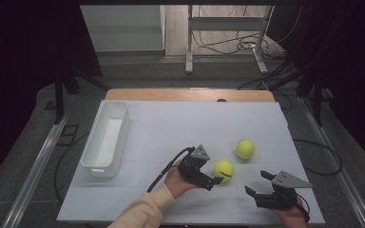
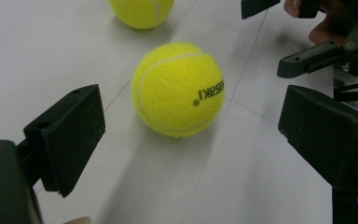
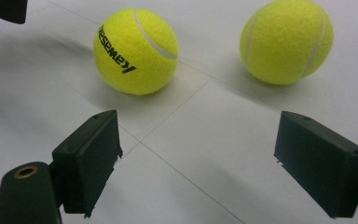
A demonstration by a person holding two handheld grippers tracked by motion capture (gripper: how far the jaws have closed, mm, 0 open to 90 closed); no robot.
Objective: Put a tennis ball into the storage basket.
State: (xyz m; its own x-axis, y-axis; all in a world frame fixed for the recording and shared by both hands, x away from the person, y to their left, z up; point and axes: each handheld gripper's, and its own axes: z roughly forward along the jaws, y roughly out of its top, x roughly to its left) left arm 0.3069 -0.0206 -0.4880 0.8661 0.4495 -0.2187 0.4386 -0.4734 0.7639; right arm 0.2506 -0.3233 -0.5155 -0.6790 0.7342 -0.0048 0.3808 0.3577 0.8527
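Two yellow tennis balls lie on the white table top (image 1: 171, 123). The nearer ball (image 1: 223, 170) (image 2: 177, 88) (image 3: 135, 51) has black lettering. My left gripper (image 1: 214, 172) (image 2: 193, 140) is open, with this ball just ahead of its spread jaws and not touching them. The second ball (image 1: 244, 149) (image 2: 141, 11) (image 3: 286, 39) rests a little farther back and to the right. My right gripper (image 1: 258, 183) (image 3: 205, 154) stands open near the table's front right, its jaws empty and pointing toward both balls. It also appears as the right gripper (image 2: 317, 56) at the left gripper view's upper right.
A long white bin (image 1: 105, 137) sits at the table's left side and looks empty. A strip of wooden table edge (image 1: 190, 95) runs along the back. Cables and a metal stand's legs lie on the floor beyond.
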